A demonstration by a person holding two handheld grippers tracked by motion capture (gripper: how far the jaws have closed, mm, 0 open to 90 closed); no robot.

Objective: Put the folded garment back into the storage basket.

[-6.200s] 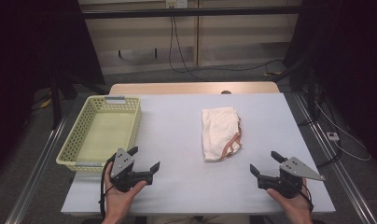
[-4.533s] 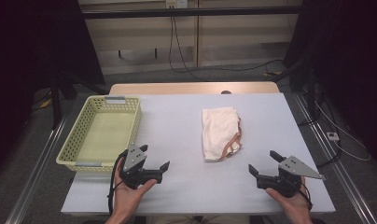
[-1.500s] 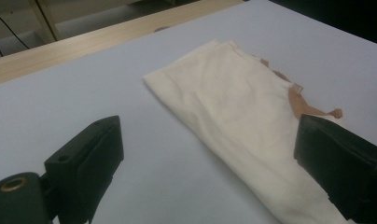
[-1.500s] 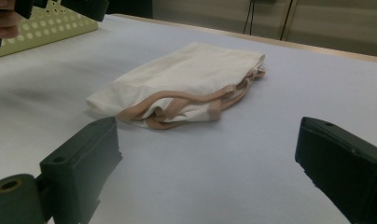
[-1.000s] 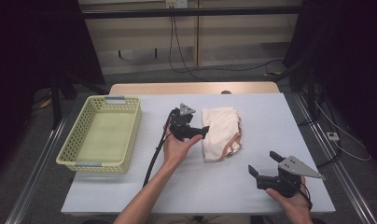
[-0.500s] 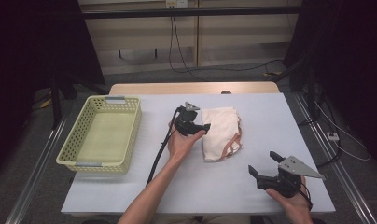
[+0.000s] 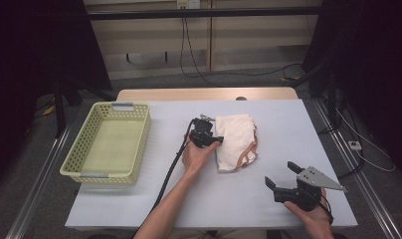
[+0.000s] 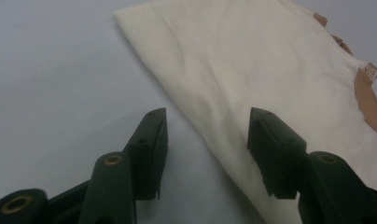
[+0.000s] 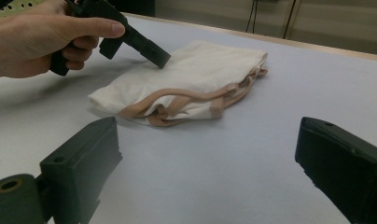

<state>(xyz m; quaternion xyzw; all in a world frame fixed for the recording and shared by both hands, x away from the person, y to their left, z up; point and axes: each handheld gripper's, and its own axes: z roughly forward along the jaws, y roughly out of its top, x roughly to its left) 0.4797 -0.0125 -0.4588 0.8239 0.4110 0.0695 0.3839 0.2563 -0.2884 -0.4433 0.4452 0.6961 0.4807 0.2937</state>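
1. Folded cream cloth (image 7: 235, 141) with tan trim lying flat near the middle of the white counter (image 7: 268, 204).
2. Left gripper (image 8: 206, 135) reaching down at the cloth's left edge, jaws about half open and just closing in, one over the cloth, the other over bare counter; edge sitting between them, nothing pinched yet.
3. Right gripper (image 7: 281, 175) resting near the front right of the counter, well apart from the cloth, jaws gaping wide, gripping nothing.
4. Yellow basket (image 7: 139, 144) sitting at the left side.
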